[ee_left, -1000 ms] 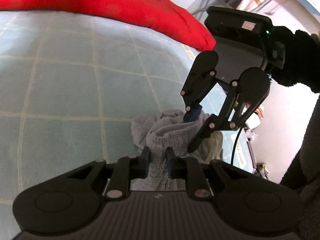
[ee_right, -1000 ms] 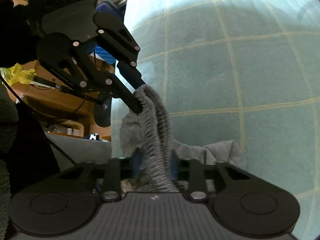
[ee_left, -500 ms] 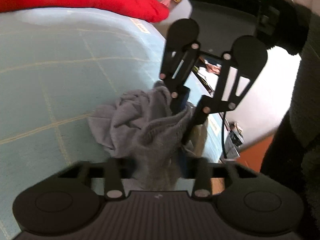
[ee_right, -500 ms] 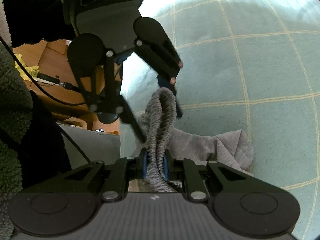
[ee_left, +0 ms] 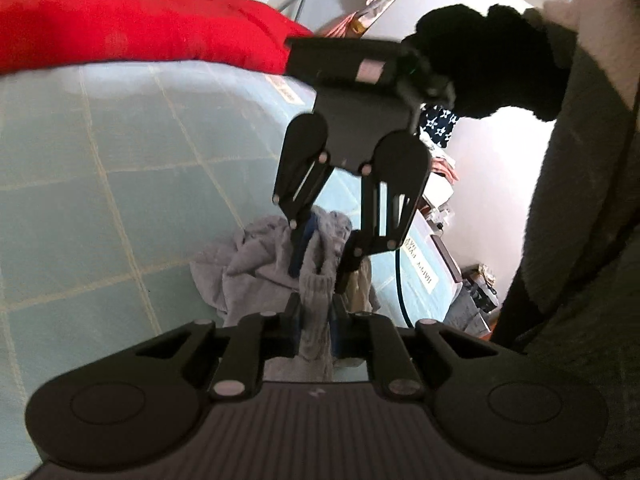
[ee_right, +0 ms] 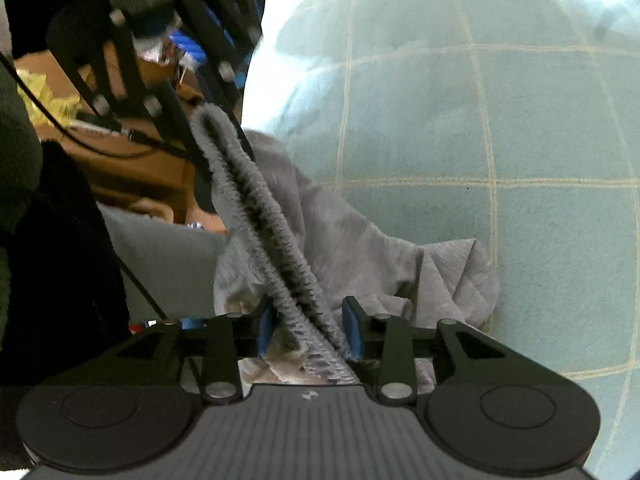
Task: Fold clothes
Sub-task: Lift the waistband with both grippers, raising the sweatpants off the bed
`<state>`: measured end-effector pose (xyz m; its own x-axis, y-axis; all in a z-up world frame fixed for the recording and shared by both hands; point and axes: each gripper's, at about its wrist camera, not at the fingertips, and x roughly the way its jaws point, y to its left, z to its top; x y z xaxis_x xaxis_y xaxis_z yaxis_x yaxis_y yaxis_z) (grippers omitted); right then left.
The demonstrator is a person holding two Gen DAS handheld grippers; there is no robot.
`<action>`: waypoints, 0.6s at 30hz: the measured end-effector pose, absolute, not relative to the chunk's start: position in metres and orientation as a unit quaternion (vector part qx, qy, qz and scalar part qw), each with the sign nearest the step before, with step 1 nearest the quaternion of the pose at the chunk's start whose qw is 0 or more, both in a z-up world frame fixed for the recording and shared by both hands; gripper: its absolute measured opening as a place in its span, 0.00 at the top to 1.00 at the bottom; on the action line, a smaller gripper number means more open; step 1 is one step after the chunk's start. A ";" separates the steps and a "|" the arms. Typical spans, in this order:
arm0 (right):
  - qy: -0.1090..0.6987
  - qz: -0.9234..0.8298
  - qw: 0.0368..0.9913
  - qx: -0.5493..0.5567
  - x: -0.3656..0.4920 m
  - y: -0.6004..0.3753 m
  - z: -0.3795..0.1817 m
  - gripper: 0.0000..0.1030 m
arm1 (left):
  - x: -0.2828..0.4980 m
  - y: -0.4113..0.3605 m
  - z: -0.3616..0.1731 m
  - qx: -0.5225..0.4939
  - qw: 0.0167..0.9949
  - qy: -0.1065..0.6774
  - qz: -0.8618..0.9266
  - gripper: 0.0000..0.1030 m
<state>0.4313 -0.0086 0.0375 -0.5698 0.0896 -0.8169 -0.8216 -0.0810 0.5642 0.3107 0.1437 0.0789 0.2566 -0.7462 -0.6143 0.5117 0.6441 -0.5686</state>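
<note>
Grey garment bunched at the near edge of the bed, waistband strung between my two claws.

My left gripper (ee_left: pixel 314 330) is pinched tight on the ribbed band of the grey garment (ee_right: pixel 360 256). My right gripper (ee_right: pixel 310 330) has just been opening: its jaws now stand spread, the ribbed waistband (ee_right: pixel 256 208) running loosely between them, with a gap on one side, so I judge it no longer clamped there. The rest of the cloth lies crumpled on the pale blue checked bedcover (ee_right: pixel 520 128), well short of the red pillow (ee_left: pixel 140 20). The fabric looks soft, light and limp; it should sag and slide rather than hold shape. The thick elastic band is the surest place to grip.
</note>
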 end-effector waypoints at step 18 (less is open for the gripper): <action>0.560 0.676 0.350 -0.326 0.417 -0.002 0.072 0.82 | 0.350 0.114 0.016 -0.085 0.750 0.480 -0.446 0.50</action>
